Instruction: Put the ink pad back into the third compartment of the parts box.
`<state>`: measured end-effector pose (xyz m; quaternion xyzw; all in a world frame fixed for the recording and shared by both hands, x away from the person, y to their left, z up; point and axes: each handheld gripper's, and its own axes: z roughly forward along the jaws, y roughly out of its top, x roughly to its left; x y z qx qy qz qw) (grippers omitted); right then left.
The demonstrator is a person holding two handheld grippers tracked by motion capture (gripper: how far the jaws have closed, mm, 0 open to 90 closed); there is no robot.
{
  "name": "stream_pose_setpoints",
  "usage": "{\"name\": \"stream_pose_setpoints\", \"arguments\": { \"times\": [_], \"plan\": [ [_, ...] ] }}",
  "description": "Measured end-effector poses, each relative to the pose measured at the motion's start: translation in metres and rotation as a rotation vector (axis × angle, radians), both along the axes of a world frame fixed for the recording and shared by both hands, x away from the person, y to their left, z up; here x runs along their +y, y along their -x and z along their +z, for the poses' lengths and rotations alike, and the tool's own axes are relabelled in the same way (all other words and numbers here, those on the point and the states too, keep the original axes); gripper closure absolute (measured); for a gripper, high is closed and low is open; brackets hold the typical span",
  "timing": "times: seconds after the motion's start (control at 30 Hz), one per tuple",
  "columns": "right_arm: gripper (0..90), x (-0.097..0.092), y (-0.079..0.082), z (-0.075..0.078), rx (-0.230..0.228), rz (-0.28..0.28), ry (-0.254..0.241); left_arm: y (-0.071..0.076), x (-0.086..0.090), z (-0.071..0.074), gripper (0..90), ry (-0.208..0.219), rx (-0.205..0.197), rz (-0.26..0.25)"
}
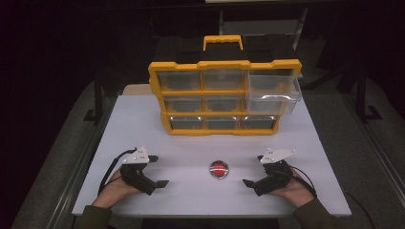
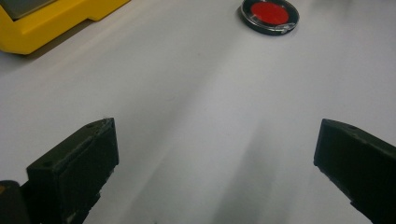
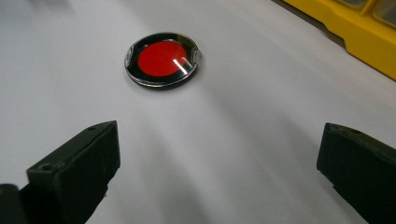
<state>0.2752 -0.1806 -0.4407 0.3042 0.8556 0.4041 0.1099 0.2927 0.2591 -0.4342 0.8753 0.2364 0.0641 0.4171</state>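
The round red disc (image 1: 219, 169), a flat piece with a red centre inside a dark rim and a clear cover, lies flat on the white table (image 1: 143, 124), in front of the yellow drawer cabinet (image 1: 224, 98) and well apart from it. I take that disc as my landmark. My left gripper (image 1: 155, 175) rests to the disc's left and my right gripper (image 1: 253, 175) to its right, both near it, neither touching. Both sets of jaws stand wide with nothing between them; the gripper views show only bare table in each gap.

Beyond the disc, the cabinet's upper right drawer (image 1: 273, 93) is pulled out and looks empty.

My worry is the disc's low profile. If I bring the jaws down level, the tips may ride over the rim and push it across the smooth table instead of catching it. A pinch off centre could flip it or shoot it out sideways. If I carry it to the drawer tilted, it may slip from the pads.
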Motion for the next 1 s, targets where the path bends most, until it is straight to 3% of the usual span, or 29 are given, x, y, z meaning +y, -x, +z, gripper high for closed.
{"name": "stream_pose_setpoints", "arguments": {
  "times": [0.53,1.0],
  "plan": [
    [0.0,0.001,-0.003,0.001,0.013,0.014,-0.019,-0.007,-0.001,0.004,0.0,0.015,0.022,0.000],
    [0.0,0.001,-0.002,0.002,0.008,0.023,-0.030,-0.015,-0.013,0.012,0.0,0.025,0.013,-0.020]
  ]
}}
